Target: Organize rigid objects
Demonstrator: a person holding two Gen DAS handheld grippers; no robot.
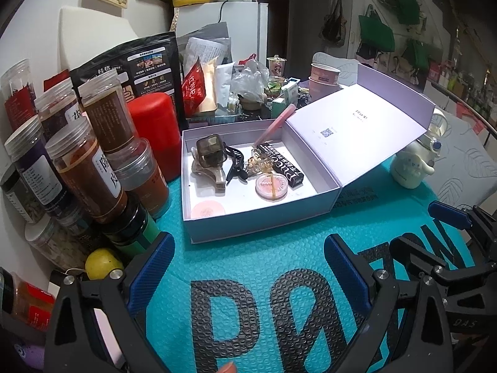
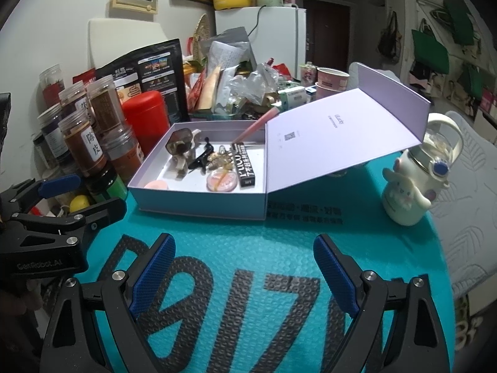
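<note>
Cardboard box point(image 1: 264, 217) lid point(image 1: 357, 124) (light, stiff, hinged at 3 o'clock): grip its free edge; left gripper point(image 1: 248, 267) and right gripper point(image 2: 245, 267) gape wide, empty.

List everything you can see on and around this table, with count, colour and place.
box: one, pale lilac, lid open, table centre
hair clips: several, brown, black, gold, inside box
compact: one, pink, inside box
black carton: one, inside box
pink tube: one, leaning on box's back wall
spice jars: many, clear, left
red canister: one, left
mug: one, cream, right
mat: one, teal
left gripper: open, empty
right gripper: open, empty
</note>
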